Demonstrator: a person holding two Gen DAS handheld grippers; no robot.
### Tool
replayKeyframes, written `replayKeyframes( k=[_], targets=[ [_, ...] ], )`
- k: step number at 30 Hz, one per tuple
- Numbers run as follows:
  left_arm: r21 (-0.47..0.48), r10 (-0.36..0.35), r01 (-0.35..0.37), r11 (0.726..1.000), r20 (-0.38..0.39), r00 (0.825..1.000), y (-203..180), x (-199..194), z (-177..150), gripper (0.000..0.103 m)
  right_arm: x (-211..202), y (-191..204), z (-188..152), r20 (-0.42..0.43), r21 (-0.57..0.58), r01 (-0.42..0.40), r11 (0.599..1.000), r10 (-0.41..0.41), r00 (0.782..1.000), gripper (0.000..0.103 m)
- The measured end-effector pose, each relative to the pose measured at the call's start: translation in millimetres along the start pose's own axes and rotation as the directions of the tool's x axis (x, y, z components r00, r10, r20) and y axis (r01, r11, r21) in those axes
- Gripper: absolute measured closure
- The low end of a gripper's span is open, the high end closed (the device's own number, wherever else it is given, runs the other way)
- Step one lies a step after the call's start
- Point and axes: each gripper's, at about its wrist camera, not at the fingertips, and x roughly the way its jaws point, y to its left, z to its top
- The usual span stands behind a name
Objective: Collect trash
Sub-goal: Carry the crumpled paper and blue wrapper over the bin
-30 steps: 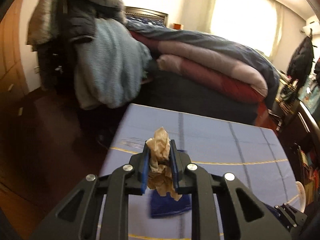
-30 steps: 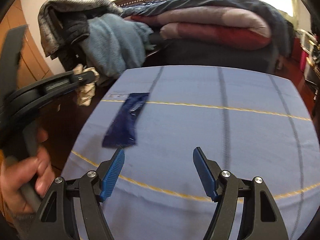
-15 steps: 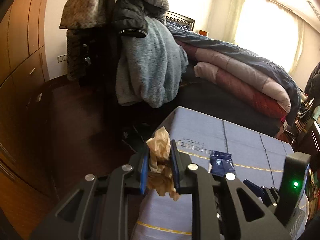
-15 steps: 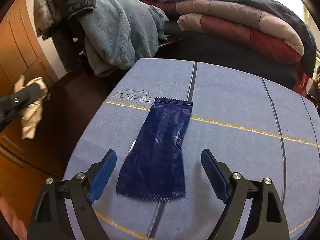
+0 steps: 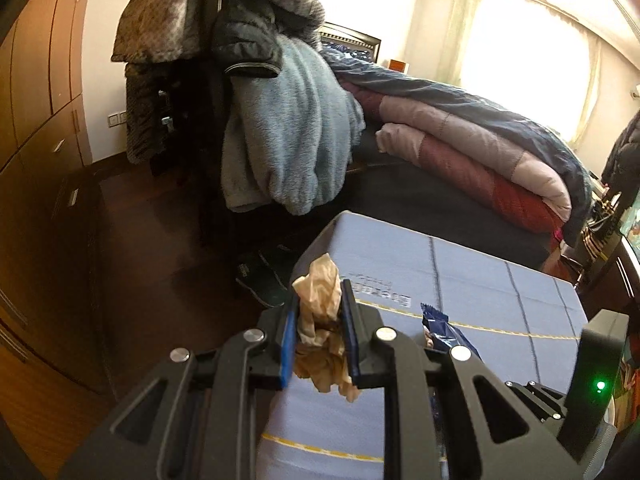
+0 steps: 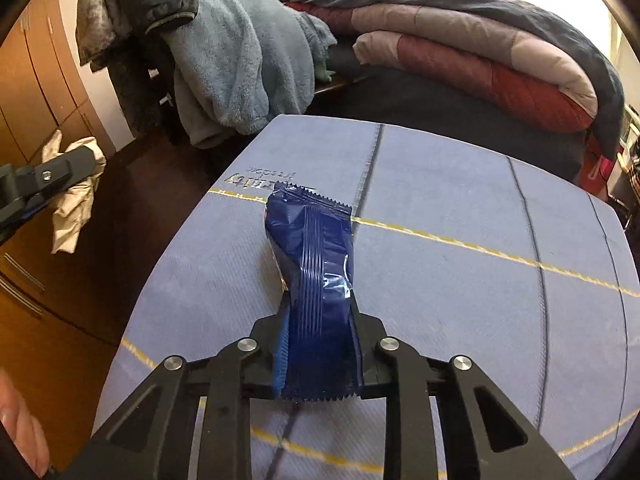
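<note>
The right tool (image 6: 318,344) is sitting low over the table (image 6: 460,208), its jaws taken up by the blue wrapper (image 6: 316,264), which is stretching forward from it. To its right and ahead, bare cloth is lying open. Beyond the far edge, the folded quilts (image 6: 480,52) and the blue fleece (image 6: 240,60) are walling off the way. The left tool (image 5: 318,334), filled with crumpled paper (image 5: 320,320), is hanging past the table's left edge over dark floor (image 5: 152,248); cabinets (image 5: 32,80) are closing its left, and shoes (image 5: 260,276) are lying ahead.
</note>
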Motion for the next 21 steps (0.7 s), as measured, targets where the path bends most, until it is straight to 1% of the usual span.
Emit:
replayKeyframes(
  k=[2,6,13,17,21],
  targets=[
    [0.010,-0.011,0.011,1.000,0.003,1.000,-9,-6,-2,0.082,-7,-7,-2,0.007,0.017,-0.006,1.000,0.006,1.000,0.079],
    [0.034,-0.035,0.035,0.999,0.009,0.999,-29,-20,-6,0.082,-33,-31,-12,0.024,0.066,-0.024,0.997,0.023,0.999,0.079],
    [0.074,-0.081,0.079,0.994,0.014,0.997,-66,-44,-16,0.082,-69,-64,-30,0.058,0.119,-0.029,0.992,0.022,0.998,0.079],
    [0.107,-0.115,0.113,0.988,0.013,0.993,-94,-56,-24,0.081,-89,-83,-46,0.074,0.156,-0.027,0.987,0.016,0.997,0.079],
    [0.149,-0.158,0.156,0.976,0.000,0.987,-127,-66,-34,0.081,-109,-110,-65,0.089,0.202,-0.006,0.979,-0.012,0.996,0.078]
  ],
)
